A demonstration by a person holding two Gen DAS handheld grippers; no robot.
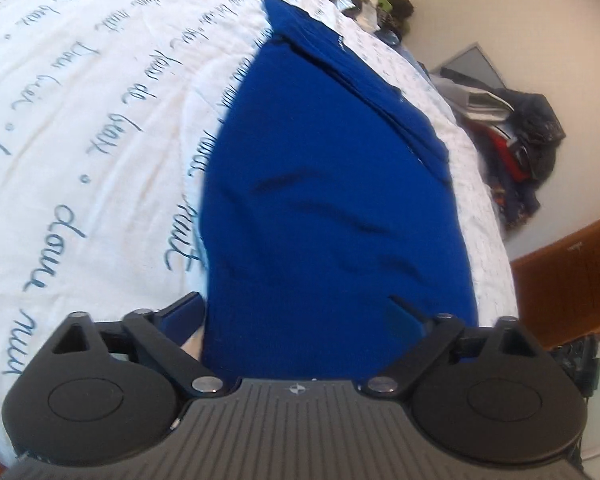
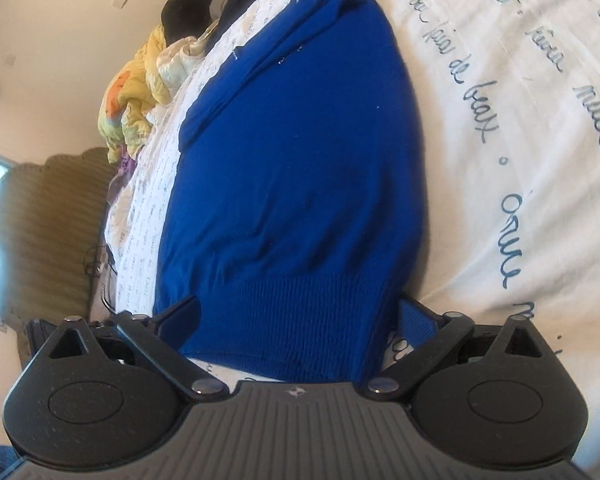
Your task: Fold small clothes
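A royal-blue knit sweater (image 1: 324, 200) lies lengthwise on the white bedsheet with blue script (image 1: 80, 120). In the left wrist view the cloth fills the gap between the wide-spread fingers of my left gripper (image 1: 300, 312), whose tips are hidden under or beside it. In the right wrist view the sweater (image 2: 300, 160) shows its ribbed hem (image 2: 300, 312) nearest the camera, lying between the spread fingers of my right gripper (image 2: 300, 308). Both grippers stand open at the hem end. A sleeve is folded along the sweater's far side.
The sheet (image 2: 520, 120) stretches wide beside the sweater. A pile of dark clothes (image 1: 520, 136) lies on the floor past the bed edge. Yellow and white garments (image 2: 140, 92) are heaped at the bed's far side. A wooden bed frame (image 1: 572, 280) runs at right.
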